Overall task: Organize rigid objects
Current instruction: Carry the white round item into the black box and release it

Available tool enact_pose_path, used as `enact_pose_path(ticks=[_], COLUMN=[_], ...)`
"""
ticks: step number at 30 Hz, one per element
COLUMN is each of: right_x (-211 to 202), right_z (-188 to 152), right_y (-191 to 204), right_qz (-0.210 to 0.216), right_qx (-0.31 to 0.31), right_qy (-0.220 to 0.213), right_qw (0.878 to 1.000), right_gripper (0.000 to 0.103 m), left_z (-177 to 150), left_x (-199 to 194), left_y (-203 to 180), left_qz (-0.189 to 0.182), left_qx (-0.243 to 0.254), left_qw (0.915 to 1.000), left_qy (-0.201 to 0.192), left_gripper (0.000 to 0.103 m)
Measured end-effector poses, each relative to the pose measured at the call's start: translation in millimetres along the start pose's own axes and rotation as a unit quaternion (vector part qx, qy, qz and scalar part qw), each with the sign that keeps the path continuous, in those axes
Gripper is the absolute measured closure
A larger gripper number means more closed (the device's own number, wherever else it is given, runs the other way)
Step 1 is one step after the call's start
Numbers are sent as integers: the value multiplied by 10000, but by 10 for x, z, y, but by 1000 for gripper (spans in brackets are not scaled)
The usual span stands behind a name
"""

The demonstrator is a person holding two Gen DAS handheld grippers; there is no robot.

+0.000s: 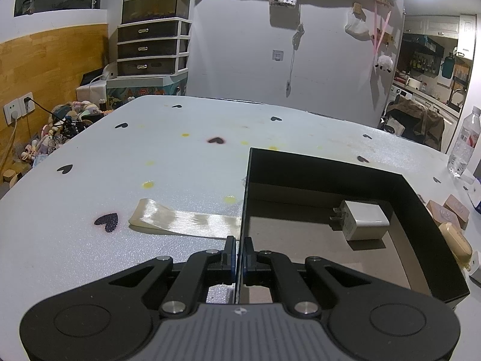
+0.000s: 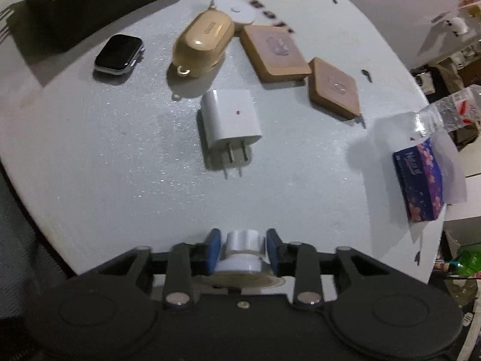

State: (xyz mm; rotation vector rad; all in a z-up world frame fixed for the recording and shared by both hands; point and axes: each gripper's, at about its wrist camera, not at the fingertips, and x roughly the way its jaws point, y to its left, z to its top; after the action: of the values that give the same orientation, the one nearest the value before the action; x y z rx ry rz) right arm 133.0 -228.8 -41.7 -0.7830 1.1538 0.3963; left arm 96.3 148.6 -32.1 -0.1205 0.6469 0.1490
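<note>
Left gripper, at 6 o'clock in the left wrist view: jaws closed on the thin left wall of the box, one pad outside, one inside.
Ribbon: cream, flat on the table, running from 9 o'clock to the box wall, just beyond the jaws.
Box: black, open top, brown floor, at 3 o'clock from the gripper. Contents: one white charger, lying on its side, prongs toward 9 o'clock, near the far right corner.
Bottle: clear, upright, at 2 o'clock, well apart from the box.

Right gripper, at 6 o'clock in the right wrist view: jaws narrowly apart with a small white spool between the blue pads; the left pad looks to be touching it, the right one shows a slight gap. Whether it is truly gripped, cannot tell.
Watch: dark face, no strap, at 10 o'clock, just beside the box corner.
Earbud case: tan, glossy, ring at its near end, at 11 o'clock.
White puck: round, behind the case and touching it.
Second charger: white, flat on the table at 12 o'clock, prongs toward the gripper, apart from everything else.
Two tan squares: the larger at 12 to 1 o'clock, the smaller just beside it at 1 o'clock.
Tissue pack: blue, flowered, at 3 o'clock by the table edge, near the bottle.
</note>
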Motion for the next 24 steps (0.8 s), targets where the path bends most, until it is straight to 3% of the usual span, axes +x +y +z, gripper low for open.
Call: enact_pose_path(ticks=[6, 12, 19, 24], right_x=[-8, -230, -691, -935], right_z=[39, 121, 322, 572], right_y=[-1, -107, -134, -9], right_qz=[-176, -95, 238, 684], right_qx=[84, 579, 1104, 1325], right_qy=[-81, -721, -2014, -2885], right_qw=[9998, 9957, 9730, 9458], right_gripper=[74, 74, 74, 74], left_z=[2, 1, 1, 1], left_x=[-13, -13, -13, -14], left_y=[7, 13, 10, 11], left_qz=[-28, -25, -28, -35], left_qx=[-33, -33, -32, -43], left_qw=[10000, 10000, 10000, 10000], left_qy=[-13, -13, -11, -10], left_gripper=[100, 100, 100, 100])
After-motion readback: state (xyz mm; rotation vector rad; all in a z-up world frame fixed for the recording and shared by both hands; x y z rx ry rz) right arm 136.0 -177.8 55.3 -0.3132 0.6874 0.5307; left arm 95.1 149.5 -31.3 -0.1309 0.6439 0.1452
